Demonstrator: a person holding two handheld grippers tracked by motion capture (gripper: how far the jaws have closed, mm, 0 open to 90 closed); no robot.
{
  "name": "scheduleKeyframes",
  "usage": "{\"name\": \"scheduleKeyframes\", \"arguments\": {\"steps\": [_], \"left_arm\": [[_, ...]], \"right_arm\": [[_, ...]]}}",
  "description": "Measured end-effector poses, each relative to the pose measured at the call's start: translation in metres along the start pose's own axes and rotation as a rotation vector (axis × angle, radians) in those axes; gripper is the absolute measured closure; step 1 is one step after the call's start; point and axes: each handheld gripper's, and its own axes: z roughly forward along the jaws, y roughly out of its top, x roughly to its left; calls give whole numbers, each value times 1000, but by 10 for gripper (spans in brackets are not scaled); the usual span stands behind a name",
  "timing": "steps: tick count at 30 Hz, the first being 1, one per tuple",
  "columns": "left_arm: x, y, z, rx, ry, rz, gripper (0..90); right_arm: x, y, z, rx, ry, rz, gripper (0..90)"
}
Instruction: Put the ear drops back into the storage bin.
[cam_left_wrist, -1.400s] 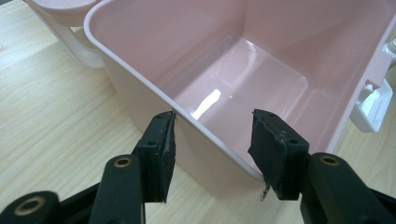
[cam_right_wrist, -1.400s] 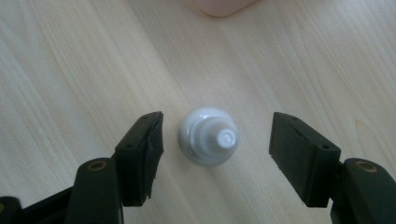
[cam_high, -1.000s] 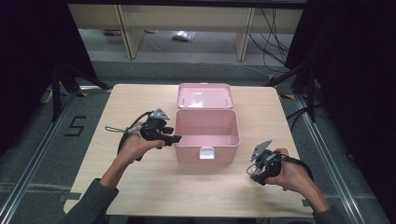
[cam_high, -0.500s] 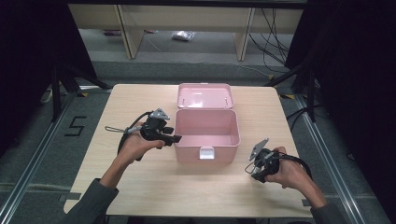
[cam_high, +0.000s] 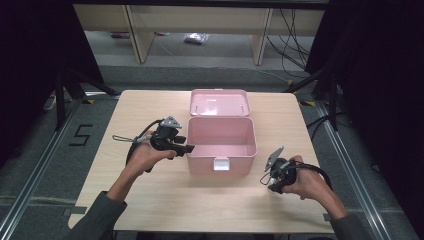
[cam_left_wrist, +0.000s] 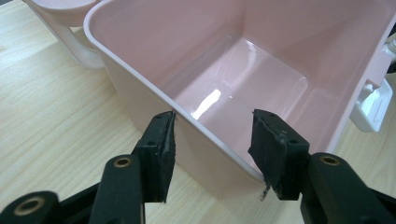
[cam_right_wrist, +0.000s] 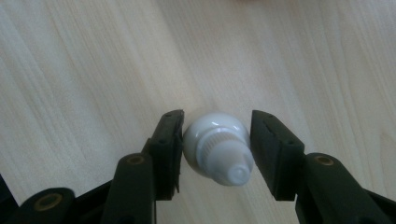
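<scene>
While the small white plastic bottle (cam_right_wrist: 218, 150) lies on its side on the pale wooden table (cam_high: 150, 210), the two black jaws of the right gripper (cam_right_wrist: 215, 154) stand one on each side of it. Its ribbed cap points back toward the camera on that gripper. The left jaw sits right against the bottle's round body. The right jaw is very near it, but a thin gap seems to show there, so I cannot tell if the bottle is squeezed tight. These jaws have just been closing, with the bottle between them.

From the high view, the right gripper (cam_high: 266, 178) is low over the table near the front right corner of the pink plastic box (cam_high: 220, 145). The bottle is hidden under that gripper there. A hand (cam_high: 310, 182) holds the gripper from the right.

The pink box stands open in the middle of the table, with a shiny bare floor inside. Its pink lid (cam_high: 218, 103) is tipped back behind it. A small white latch (cam_high: 220, 164) hangs on its front wall.

The left gripper (cam_left_wrist: 212, 156) is at the box's left wall. Its jaws are apart, one outside the wall and one over the inside, with the rim (cam_left_wrist: 187, 116) running between them. The pads do not press the wall. In the high view the left gripper (cam_high: 187, 148) reaches the box from the left, held by the other hand (cam_high: 147, 155).
</scene>
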Motion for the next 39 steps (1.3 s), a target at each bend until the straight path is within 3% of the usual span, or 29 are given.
{"name": "scheduleKeyframes", "arguments": {"steps": [5,8,21,26,28,29,31,32,34,35,36,39], "left_arm": [[0,0,0,-1,3,0,494],[0,0,0,-2,3,-1,495],[0,0,0,-4,-1,-2,495],[0,0,0,-6,4,-3,494],[0,0,0,-4,-2,-4,494],[0,0,0,-2,0,-2,494],[-1,0,0,0,8,-1,495],[0,0,0,0,7,-1,494],[0,0,0,-1,1,-2,495],[-1,0,0,-1,9,-1,495],[-1,0,0,0,7,-2,495],[-1,0,0,1,10,0,494]], "right_arm": [[2,3,-1,33,20,1,587],[1,5,0,37,6,-38,594],[1,9,-5,60,-21,-41,604],[-1,11,-17,50,-36,-19,604],[-4,14,-23,45,-17,-51,604],[-3,15,-27,47,-17,-21,604],[-3,17,-34,51,-36,-8,604],[-3,19,-37,46,-35,-26,604],[-2,22,-45,40,-29,-18,604],[-4,23,-48,18,-19,-62,604],[-3,24,-53,23,-19,-39,604],[-4,28,-64,1,-7,-50,604]]}}
